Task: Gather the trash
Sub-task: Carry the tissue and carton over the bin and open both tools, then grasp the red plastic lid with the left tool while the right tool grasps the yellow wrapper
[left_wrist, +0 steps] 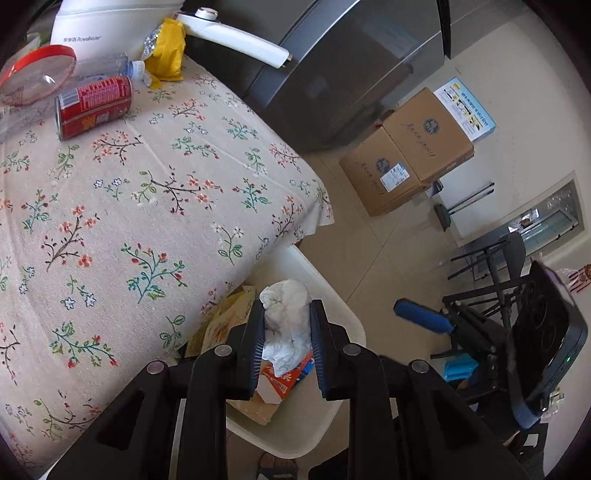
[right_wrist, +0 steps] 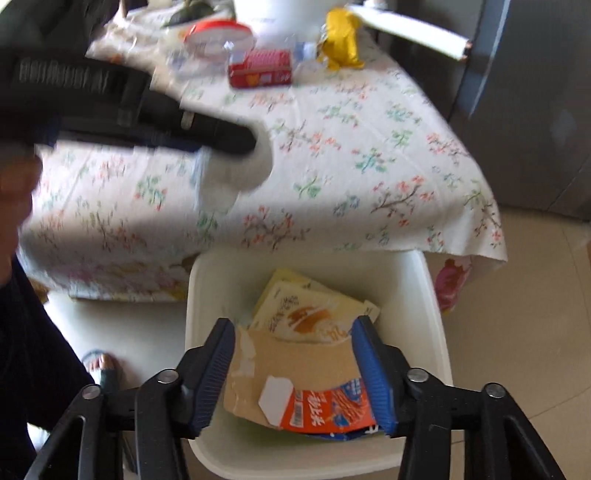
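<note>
White crumpled tissue point(left_wrist: 286, 325) is pinched between the ribbed jaws of the left gripper point(left_wrist: 287, 314), which are pressed against its two sides. It is held out past the table edge, above the white bin point(left_wrist: 347, 332), so that once released it would presumably fall in among the trash already gathered there.

That bin is stood on the floor just beside the corner of the table, where the floral tablecloth point(left_wrist: 147, 206) hangs over; the placing is judged deliberate, since it lets items be carried off the tabletop and dropped with little travel. Inside it, a torn cardboard carton point(right_wrist: 291, 376) with an orange printed end is seen lying over a pale snack packet point(right_wrist: 306, 314).

The right gripper point(right_wrist: 295, 369) is held over the bin with its jaws spread and nothing between them; the carton seen between its fingers is judged to lie below in the bin, not in the grip. The view from this wrist is blurred, so fine contact cannot be confirmed.

More trash is left at the far end of the table: a red can point(left_wrist: 94, 107) on its side, a clear plastic bottle point(left_wrist: 110, 66) beside it, and a crumpled yellow wrapper point(left_wrist: 168, 51) near a white appliance point(left_wrist: 110, 26). The task is therefore judged partly done.
</note>
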### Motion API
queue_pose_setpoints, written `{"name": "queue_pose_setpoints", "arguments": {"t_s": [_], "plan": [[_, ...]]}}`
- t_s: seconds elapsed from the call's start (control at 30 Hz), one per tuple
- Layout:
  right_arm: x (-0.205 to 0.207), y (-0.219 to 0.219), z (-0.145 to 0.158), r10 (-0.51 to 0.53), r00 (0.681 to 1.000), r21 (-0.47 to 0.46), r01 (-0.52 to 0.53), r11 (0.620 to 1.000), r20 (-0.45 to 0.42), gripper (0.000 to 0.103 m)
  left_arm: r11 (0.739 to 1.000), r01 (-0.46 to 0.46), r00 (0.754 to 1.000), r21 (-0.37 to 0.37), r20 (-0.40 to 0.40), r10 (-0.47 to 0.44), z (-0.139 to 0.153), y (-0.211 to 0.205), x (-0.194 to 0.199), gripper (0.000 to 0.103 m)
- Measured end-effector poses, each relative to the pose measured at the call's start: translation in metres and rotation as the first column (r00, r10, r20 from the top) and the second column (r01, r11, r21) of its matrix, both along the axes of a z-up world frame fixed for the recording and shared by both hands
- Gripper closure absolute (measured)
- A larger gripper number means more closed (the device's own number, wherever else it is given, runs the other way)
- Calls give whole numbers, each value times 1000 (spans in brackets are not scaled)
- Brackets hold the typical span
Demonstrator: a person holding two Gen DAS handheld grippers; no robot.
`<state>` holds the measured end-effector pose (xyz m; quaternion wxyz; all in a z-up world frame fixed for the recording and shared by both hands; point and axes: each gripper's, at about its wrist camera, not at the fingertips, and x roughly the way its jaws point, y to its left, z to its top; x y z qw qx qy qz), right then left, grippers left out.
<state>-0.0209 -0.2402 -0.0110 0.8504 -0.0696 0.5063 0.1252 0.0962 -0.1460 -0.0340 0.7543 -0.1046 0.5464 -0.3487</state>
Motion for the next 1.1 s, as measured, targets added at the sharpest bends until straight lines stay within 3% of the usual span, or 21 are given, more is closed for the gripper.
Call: {"name": "queue_pose_setpoints", "arguments": {"t_s": [0.23,0.3,0.37,0.43,0.73,0.9,1.1], "plan": [[15,-51,17,-256,965,74,252,965,51,36,989,126,992,80,-34,-124,-39,-45,-28,77],[17,-59,21,-294,954,94,287,953,60,36,982,151,988,113,-39,-147,-49,-56,-29,72],[15,-65,24,-309,949,113,301,947,67,36,975,158,985,155,-93,-145,-60,-62,-23,62],[16,-65,24,-312,948,123,302,945,64,36,979,122,987,161,-125,-102,-63,-56,-16,56],[17,-67,16,-311,949,119,304,945,47,36,997,-36,993,65,-113,43,-31,-14,16,41],[23,-61,11,-303,953,103,298,949,31,34,988,-141,974,58,-169,149,-28,19,38,40],[31,-55,6,-302,953,101,298,949,18,33,961,-271,945,48,-175,275,-16,64,62,40]]}}
